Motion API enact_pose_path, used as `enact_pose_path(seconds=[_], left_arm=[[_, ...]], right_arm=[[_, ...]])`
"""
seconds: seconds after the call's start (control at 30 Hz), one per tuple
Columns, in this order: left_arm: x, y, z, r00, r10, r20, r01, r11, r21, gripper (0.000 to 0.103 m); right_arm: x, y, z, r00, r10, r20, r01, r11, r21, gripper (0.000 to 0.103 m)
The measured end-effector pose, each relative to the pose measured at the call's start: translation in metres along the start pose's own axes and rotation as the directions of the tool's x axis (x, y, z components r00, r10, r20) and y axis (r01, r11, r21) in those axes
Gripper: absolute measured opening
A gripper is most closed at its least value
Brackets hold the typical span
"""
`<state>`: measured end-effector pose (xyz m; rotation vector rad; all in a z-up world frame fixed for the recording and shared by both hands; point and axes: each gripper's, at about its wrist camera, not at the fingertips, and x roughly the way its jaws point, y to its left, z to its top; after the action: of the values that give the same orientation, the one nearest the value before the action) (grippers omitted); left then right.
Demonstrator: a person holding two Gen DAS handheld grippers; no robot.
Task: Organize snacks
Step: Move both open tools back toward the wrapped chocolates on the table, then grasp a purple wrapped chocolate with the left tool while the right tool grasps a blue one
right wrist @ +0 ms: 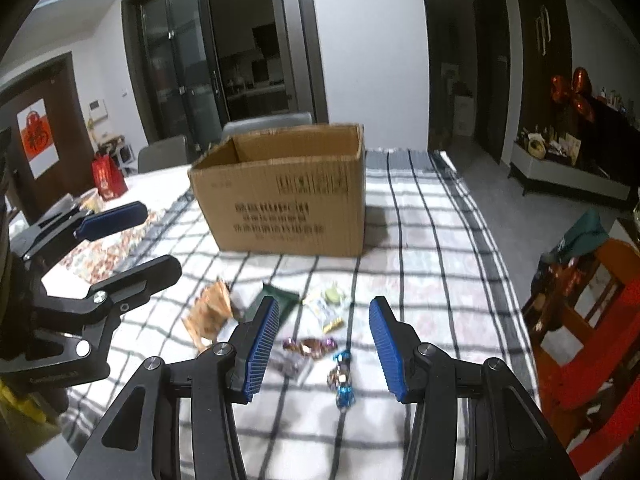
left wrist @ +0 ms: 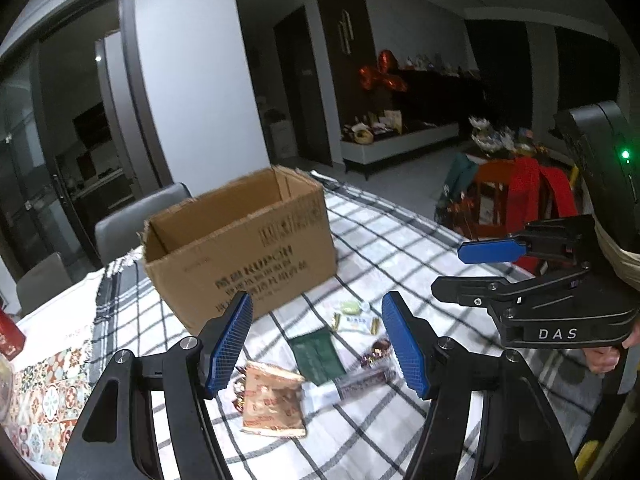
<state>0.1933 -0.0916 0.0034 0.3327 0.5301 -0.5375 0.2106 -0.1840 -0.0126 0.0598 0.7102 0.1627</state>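
Small wrapped snacks, among them a brown crinkled packet and a dark green sachet, lie scattered on the checked tabletop before an open cardboard box. Left gripper and right gripper hover above them, fingers spread wide, empty.

**Cardboard, cloth and foil on a checked table**

A matt corrugated cardboard box stands on a woven checked tablecloth. Before it lie glossy foil-wrapped candies, a crinkled tan packet and a matt green sachet. Ribbed blue rubbery pads face matt black plastic gripper arms with metal screws.
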Motion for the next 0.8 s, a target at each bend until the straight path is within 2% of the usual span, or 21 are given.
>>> enact_pose_path(seconds=[0.27, 0.47, 0.53, 0.6, 0.8], left_arm=[[0.026, -0.008, -0.020, 0.995, -0.069, -0.074, 0.073, 0.996, 0.056, 0.066], [0.053, -0.014, -0.032, 0.983, -0.129, -0.134, 0.140, 0.987, 0.079, 0.066], [0.060, -0.017, -0.034, 0.977, -0.150, -0.149, 0.165, 0.982, 0.089, 0.065], [0.070, -0.019, -0.034, 0.969, -0.176, -0.174, 0.194, 0.977, 0.091, 0.061], [0.104, -0.023, -0.038, 0.938, -0.220, -0.267, 0.248, 0.966, 0.076, 0.050]], right_arm=[[0.021, 0.000, -0.024, 0.996, 0.013, -0.093, -0.012, 1.000, 0.010, 0.048], [0.038, -0.004, -0.039, 0.989, 0.011, -0.146, -0.007, 1.000, 0.027, 0.047], [0.041, -0.006, -0.042, 0.988, 0.013, -0.154, -0.007, 0.999, 0.033, 0.047], [0.047, -0.008, -0.044, 0.986, 0.021, -0.167, -0.014, 0.999, 0.045, 0.041], [0.060, -0.014, -0.053, 0.980, 0.027, -0.199, -0.015, 0.998, 0.060, 0.037]])
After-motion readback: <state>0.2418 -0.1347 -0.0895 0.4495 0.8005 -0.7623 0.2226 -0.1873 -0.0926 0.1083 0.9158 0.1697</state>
